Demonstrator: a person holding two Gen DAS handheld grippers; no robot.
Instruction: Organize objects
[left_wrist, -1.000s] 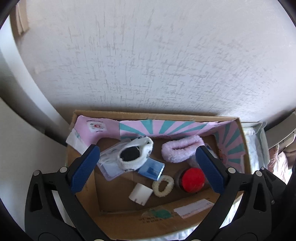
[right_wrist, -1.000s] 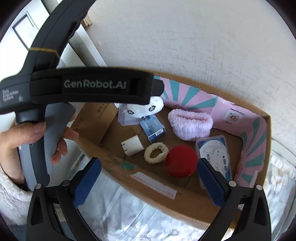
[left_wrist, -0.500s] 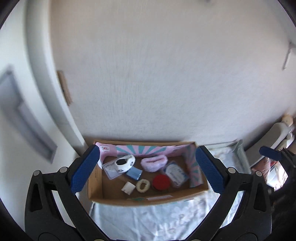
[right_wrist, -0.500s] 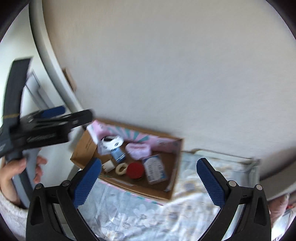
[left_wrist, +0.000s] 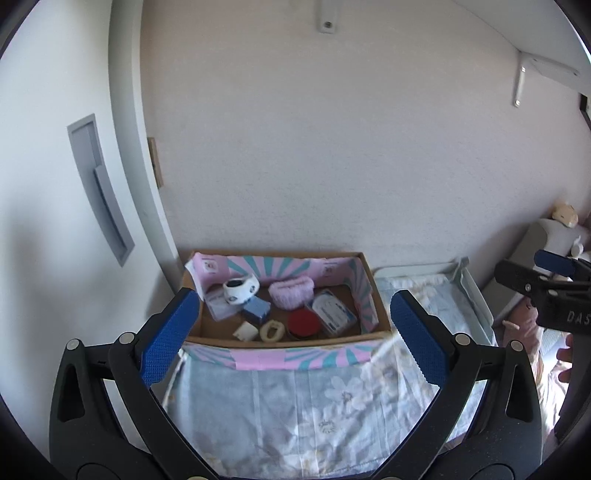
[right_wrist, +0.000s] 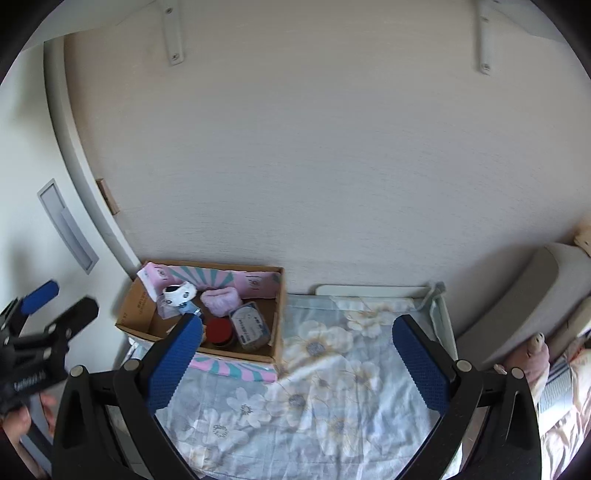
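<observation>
A cardboard box lined with pink and teal paper sits on a floral sheet against the wall, also in the right wrist view. Inside lie a white panda cup, a pink fuzzy band, a red lid, a blue-white packet, a blue box, a cream scrunchie and a white piece. My left gripper is open and empty, well back from the box. My right gripper is open and empty over the sheet.
The floral sheet covers a small bed with a white rail. A grey cushion and pink soft toy lie at right. A door frame stands left. Each gripper shows in the other's view.
Both grippers have pulled far back and up from the box, which now looks small. The box's contents have not moved.
</observation>
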